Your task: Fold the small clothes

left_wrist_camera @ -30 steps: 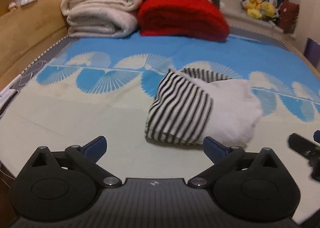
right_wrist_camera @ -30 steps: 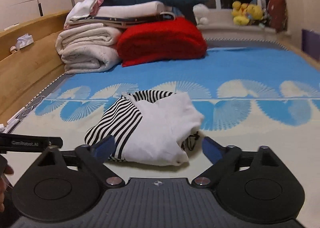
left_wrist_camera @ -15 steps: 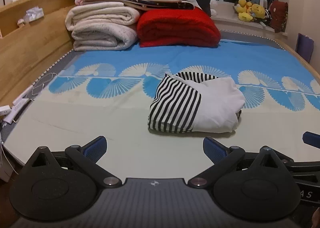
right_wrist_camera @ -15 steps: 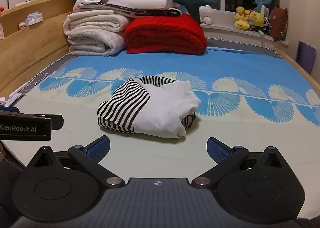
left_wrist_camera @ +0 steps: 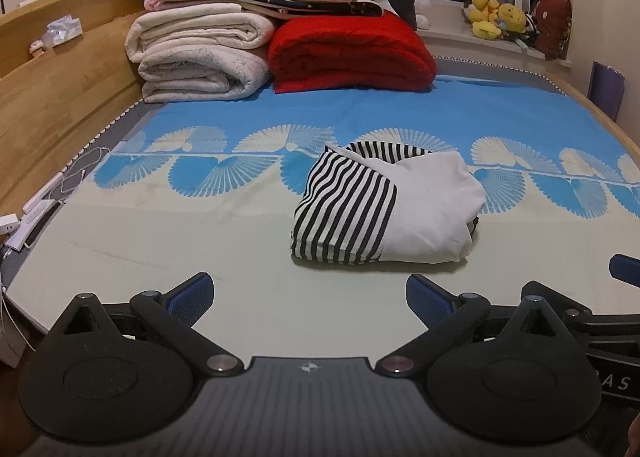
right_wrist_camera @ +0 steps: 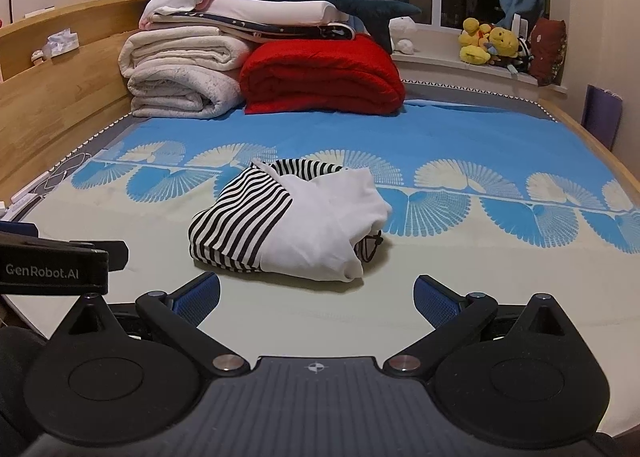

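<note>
Since the small garment [left_wrist_camera: 386,213] already lies as a compact bundle on the pale near part of the bed sheet [left_wrist_camera: 160,233], black-and-white striped half to the left and plain white half to the right, the folding itself looks essentially done. A dark drawstring [right_wrist_camera: 370,245] pokes out from under the white flap at the bundle's right end, and the top layer bulges rather than lying flat.

Both tools are clear of the cloth and touch nothing. The left gripper [left_wrist_camera: 310,295] hangs at the near edge of the bed with its blue pads spread wide and empty; the right gripper [right_wrist_camera: 316,297] is likewise splayed apart with nothing between its fingers, just near of the bundle.

If this step is a release and retreat, doing it well means pulling straight away from the bundle without snagging a flap. A tidier finish would call for tucking the drawstring under and pressing the puffy white layer down lightly, without dragging it across the sheet.

Farther off, a red blanket [left_wrist_camera: 352,53] and rolled cream blankets [left_wrist_camera: 200,53] are stacked by the headboard, well apart from the work.
</note>
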Demonstrator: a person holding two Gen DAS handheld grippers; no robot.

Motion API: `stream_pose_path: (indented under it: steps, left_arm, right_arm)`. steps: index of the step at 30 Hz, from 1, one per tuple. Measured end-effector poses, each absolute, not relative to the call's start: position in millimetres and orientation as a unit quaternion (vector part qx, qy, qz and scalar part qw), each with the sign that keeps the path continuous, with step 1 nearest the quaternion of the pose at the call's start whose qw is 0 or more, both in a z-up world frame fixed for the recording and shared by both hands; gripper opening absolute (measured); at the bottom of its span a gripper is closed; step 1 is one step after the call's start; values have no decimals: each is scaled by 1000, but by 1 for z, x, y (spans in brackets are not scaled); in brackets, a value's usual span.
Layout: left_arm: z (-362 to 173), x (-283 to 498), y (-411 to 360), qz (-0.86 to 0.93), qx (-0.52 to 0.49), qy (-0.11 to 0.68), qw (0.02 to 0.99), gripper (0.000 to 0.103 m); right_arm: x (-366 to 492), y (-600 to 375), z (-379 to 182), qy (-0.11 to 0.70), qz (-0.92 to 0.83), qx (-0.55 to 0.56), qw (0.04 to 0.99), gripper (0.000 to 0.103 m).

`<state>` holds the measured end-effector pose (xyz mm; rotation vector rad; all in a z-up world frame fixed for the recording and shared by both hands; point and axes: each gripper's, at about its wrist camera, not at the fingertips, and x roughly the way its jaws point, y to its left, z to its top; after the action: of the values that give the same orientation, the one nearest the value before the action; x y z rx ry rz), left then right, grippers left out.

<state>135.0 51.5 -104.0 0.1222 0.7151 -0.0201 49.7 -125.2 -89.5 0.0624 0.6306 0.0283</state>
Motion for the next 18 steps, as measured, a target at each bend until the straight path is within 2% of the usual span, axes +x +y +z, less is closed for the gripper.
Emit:
stream_pose_path:
  steps: [18]
  left_arm:
    - [-104,135,52,-6,61,352,934,102]
  right_arm:
    - [52,-124,-91,317,15,28,948,102]
